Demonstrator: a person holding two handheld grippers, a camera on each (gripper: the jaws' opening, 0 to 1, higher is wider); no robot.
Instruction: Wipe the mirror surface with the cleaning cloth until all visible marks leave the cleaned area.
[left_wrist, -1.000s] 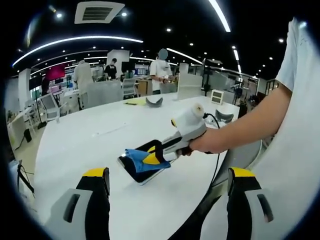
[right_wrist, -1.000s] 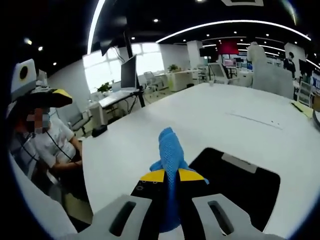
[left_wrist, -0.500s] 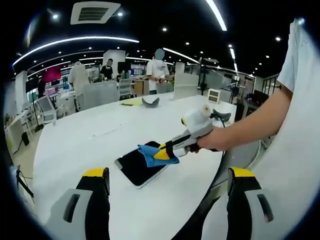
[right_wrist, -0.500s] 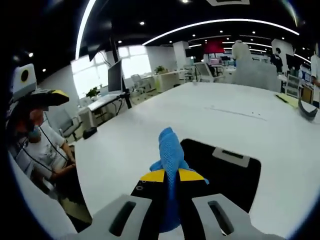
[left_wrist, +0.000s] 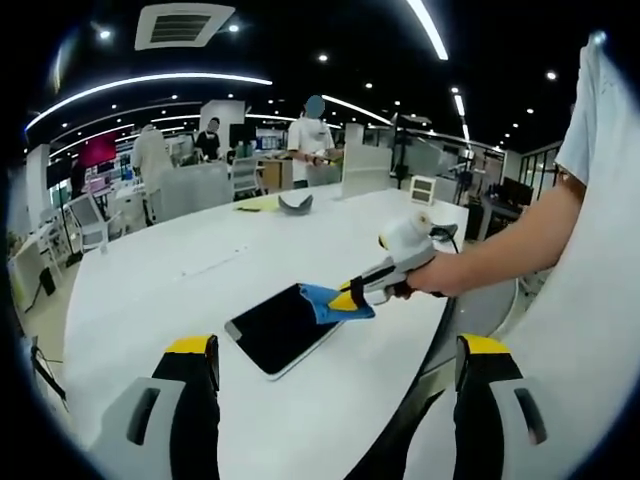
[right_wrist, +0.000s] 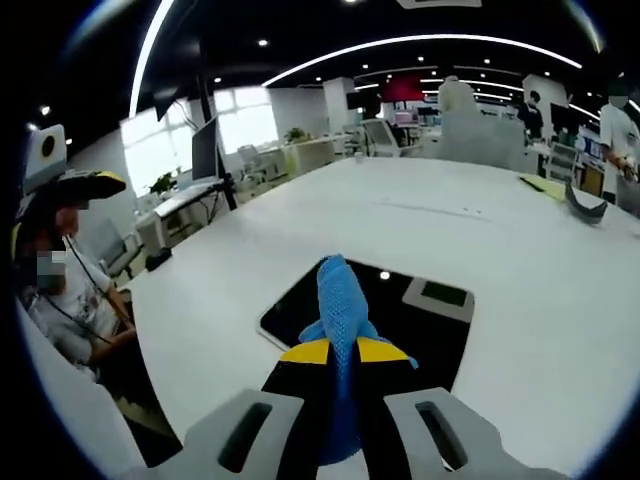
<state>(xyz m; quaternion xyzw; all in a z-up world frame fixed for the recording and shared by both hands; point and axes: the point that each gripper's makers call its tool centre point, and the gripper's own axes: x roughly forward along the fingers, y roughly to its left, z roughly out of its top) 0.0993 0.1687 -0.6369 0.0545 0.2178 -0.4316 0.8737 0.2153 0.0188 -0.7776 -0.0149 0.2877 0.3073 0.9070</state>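
A dark rectangular mirror (left_wrist: 280, 327) lies flat on the white table (left_wrist: 200, 270). In the left gripper view my right gripper (left_wrist: 347, 299), held by a hand from the right, is shut on a blue cleaning cloth (left_wrist: 324, 301) that rests at the mirror's right end. My left gripper (left_wrist: 335, 350) stands open nearer the table's edge, its yellow-tipped jaws wide apart with nothing between them. In the right gripper view the blue cloth (right_wrist: 342, 300) sticks up from the shut right gripper (right_wrist: 343, 352), over the near edge of the mirror (right_wrist: 410, 320), which reflects ceiling lights.
The table's curved front edge (left_wrist: 420, 360) runs close by my left gripper. A grey curved object (left_wrist: 294, 203) and a yellow sheet (left_wrist: 258, 203) lie at the far side. People stand beyond the table near desks and chairs. A seated person (right_wrist: 60, 290) is at the left of the right gripper view.
My right gripper has dragged the blue cloth across the mirror from its left part to its right end. The left gripper has stayed open in place.
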